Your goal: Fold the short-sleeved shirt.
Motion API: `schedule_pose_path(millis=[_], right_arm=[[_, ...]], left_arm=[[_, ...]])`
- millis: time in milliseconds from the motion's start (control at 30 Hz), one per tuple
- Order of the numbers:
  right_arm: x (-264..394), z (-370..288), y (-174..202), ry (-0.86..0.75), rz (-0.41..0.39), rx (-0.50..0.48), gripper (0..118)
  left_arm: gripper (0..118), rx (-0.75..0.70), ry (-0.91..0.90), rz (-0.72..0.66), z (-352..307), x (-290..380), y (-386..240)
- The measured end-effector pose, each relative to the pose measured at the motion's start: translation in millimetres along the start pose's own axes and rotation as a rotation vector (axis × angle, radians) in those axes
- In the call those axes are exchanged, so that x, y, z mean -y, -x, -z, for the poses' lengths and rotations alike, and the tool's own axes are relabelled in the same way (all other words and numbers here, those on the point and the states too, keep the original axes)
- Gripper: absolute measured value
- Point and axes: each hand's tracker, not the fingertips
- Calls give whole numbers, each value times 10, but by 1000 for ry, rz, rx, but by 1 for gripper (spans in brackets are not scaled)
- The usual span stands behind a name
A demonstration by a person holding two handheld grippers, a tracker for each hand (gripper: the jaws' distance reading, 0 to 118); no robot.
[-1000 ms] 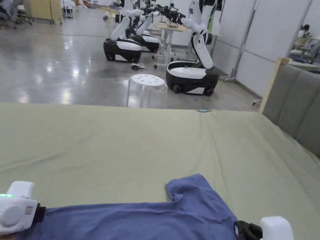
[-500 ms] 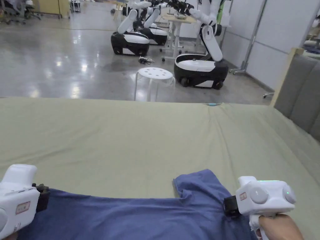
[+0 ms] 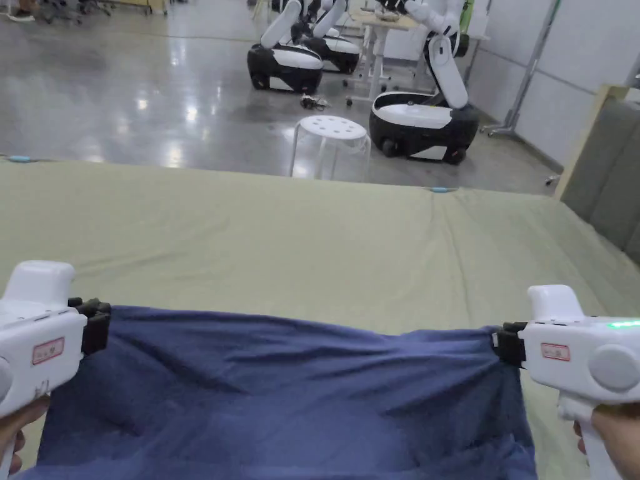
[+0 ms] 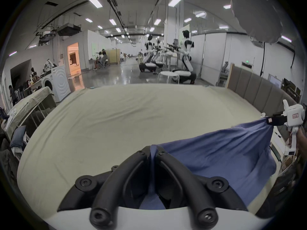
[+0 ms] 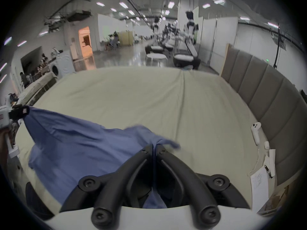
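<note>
Head view: you hold the shirt (image 3: 281,387) stretched above the near bed (image 3: 300,250), left gripper (image 3: 97,328) and right gripper (image 3: 505,345) clamped on its corners; keep tension even as you lay it flat.

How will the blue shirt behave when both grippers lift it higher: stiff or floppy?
Probably floppy: the blue shirt sags and creases between the left gripper and the right gripper. It looks light, as small pinches at its corners hold it. Its free part would likely drape onto the green sheet.

The blue shirt (image 3: 281,394) hangs stretched wide, lifted above the green sheet (image 3: 281,244).
</note>
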Motion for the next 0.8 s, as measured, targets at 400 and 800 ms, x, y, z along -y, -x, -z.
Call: schedule_pose_path(millis=[400,800], right_arm=[[1847,-806,238,89,138,10,5],[1489,-1582,933,-366,138,-21,108]], left_arm=[[6,-88,201,-53,-1103,1529,141],[66,-53,-285,-22,-1701,1374,-520]])
